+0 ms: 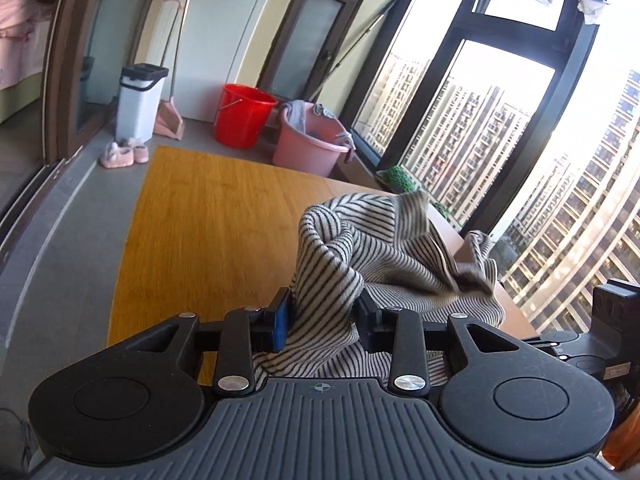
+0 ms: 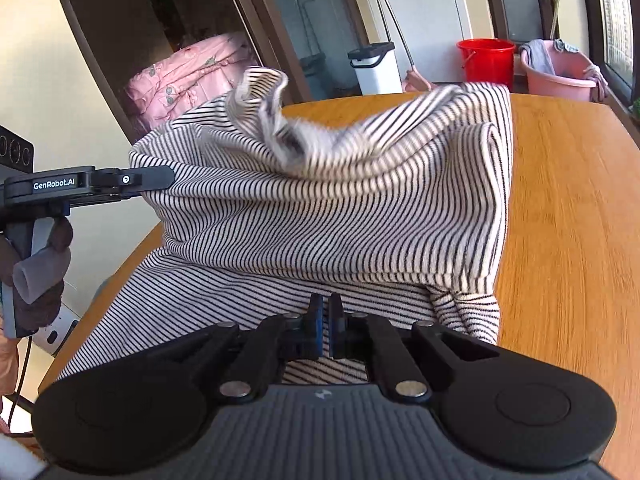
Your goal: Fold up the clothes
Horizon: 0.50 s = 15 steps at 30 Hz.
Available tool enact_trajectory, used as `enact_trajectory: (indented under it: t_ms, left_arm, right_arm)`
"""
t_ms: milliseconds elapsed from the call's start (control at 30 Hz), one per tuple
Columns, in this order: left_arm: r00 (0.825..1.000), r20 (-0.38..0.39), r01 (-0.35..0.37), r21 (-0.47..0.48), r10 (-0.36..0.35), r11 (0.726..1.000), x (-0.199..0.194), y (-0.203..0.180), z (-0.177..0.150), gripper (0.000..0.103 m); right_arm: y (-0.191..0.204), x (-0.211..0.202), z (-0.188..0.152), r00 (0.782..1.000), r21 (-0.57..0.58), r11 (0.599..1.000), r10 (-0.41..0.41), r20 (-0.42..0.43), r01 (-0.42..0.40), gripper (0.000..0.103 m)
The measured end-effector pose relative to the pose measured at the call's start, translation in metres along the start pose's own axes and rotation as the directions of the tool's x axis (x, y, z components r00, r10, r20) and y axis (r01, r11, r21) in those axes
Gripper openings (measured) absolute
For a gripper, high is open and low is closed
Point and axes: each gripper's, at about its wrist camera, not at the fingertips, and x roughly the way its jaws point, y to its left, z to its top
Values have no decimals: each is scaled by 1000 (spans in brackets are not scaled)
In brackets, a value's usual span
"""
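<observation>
A black-and-white striped garment (image 2: 320,208) is lifted in a bunched fold over the wooden table (image 2: 568,216); its lower part lies flat on the table. In the left wrist view the garment (image 1: 360,256) hangs between the fingers of my left gripper (image 1: 324,320), which is shut on a thick bunch of it. My right gripper (image 2: 325,320) has its jaws nearly together, shut on the garment's near edge. The left gripper also shows in the right wrist view (image 2: 152,180), holding the raised cloth at the left.
Beyond the table (image 1: 208,240) stand a red bucket (image 1: 242,116), a pink basin (image 1: 312,140) with cloths, a white bin (image 1: 140,100), a dustpan and pink slippers (image 1: 120,154). Large windows run along the right. A doorway shows a pink bed (image 2: 188,76).
</observation>
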Motion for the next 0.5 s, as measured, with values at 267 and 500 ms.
enact_trajectory:
  t_ms: [267,500]
  left_arm:
    - [991,-36,-132,-23,132,991,22,10,13,62]
    - [960,-69,-269,24,270,963,50,-3,41,103]
  right_arm:
    - [8,-31,29,985,-137,982,-112,129,130,16]
    - [-33,-9,75,956,-20,966,-251,151,257,50]
